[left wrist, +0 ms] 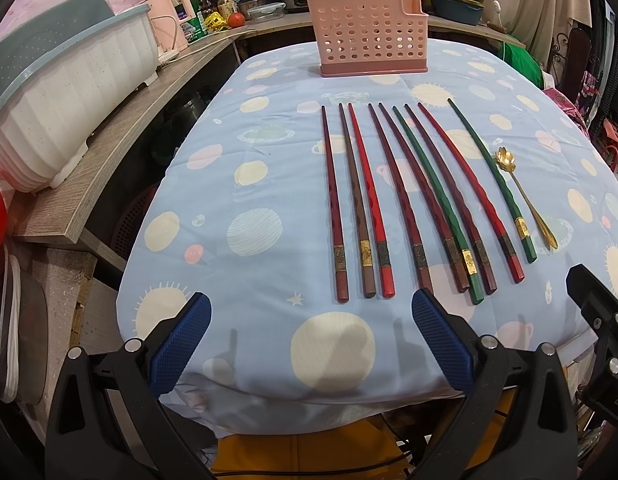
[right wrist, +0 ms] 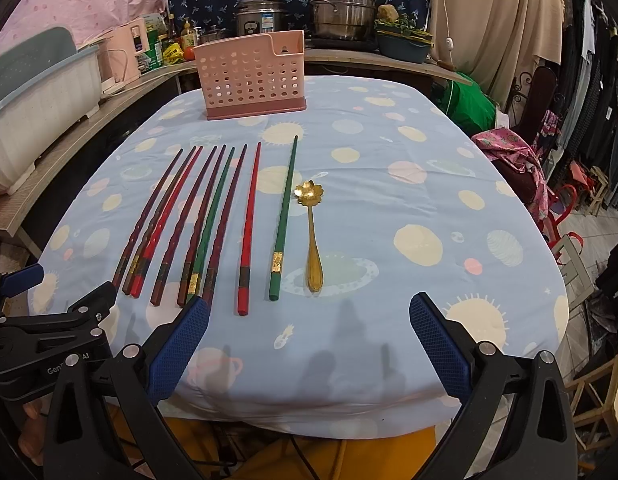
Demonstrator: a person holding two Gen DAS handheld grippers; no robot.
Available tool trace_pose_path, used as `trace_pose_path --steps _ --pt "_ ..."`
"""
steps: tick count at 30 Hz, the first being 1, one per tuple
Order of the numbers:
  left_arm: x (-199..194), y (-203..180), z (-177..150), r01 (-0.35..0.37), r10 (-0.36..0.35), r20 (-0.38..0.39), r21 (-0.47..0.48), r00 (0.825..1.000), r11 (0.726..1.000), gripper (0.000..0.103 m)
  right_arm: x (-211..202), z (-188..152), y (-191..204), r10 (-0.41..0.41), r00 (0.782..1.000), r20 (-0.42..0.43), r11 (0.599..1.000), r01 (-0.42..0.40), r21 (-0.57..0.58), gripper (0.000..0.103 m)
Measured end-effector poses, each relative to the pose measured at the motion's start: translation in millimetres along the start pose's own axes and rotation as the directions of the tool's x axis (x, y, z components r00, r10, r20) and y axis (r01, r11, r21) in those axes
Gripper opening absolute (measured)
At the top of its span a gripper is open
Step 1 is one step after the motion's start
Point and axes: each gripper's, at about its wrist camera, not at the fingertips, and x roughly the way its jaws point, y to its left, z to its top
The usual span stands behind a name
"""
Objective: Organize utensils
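Left gripper [left wrist: 311, 322] and right gripper [right wrist: 309, 322], both at lower frame, jaws spread wide and empty, above the near edge of the tablecloth [left wrist: 245, 184]. Nine chopsticks [left wrist: 377, 200] lie side by side at centre; a gold spoon [right wrist: 311, 236] lies just right of them; the pink basket [left wrist: 371, 34] stands at upper centre, well apart.

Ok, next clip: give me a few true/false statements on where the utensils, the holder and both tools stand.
1. The pink holder already holds chopsticks. False: none show in it; the chopsticks lie in a row on the tablecloth.
2. The gold spoon lies right of the outermost green chopstick. True.
3. The left tool grips a chopstick. False: it is open and holds nothing.
4. The right tool is open. True.
5. Two chopsticks are green. True.
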Motion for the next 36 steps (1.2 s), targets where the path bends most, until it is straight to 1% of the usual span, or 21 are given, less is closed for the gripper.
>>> trace_pose_path --steps 10,12,17,36 --pt "0 0 -2 0.0 0.0 0.001 0.001 1.0 1.0 0.096 0 0 3 0.002 1.0 0.0 1.0 -0.002 -0.003 0.096" --pt "0 0 1 0.0 0.0 0.0 0.001 1.0 1.0 0.096 -4 -3 11 0.007 1.0 0.0 1.0 -0.007 -0.005 0.096" --pt "0 0 -3 0.0 0.0 -0.003 0.0 1.0 1.0 0.096 -5 -3 13 0.01 1.0 0.0 1.0 -0.01 -0.006 0.096" --pt "6 -2 -6 0.004 -0.004 -0.008 0.0 1.0 1.0 0.096 -4 -1 10 0.023 1.0 -0.004 1.0 -0.023 -0.002 0.096"
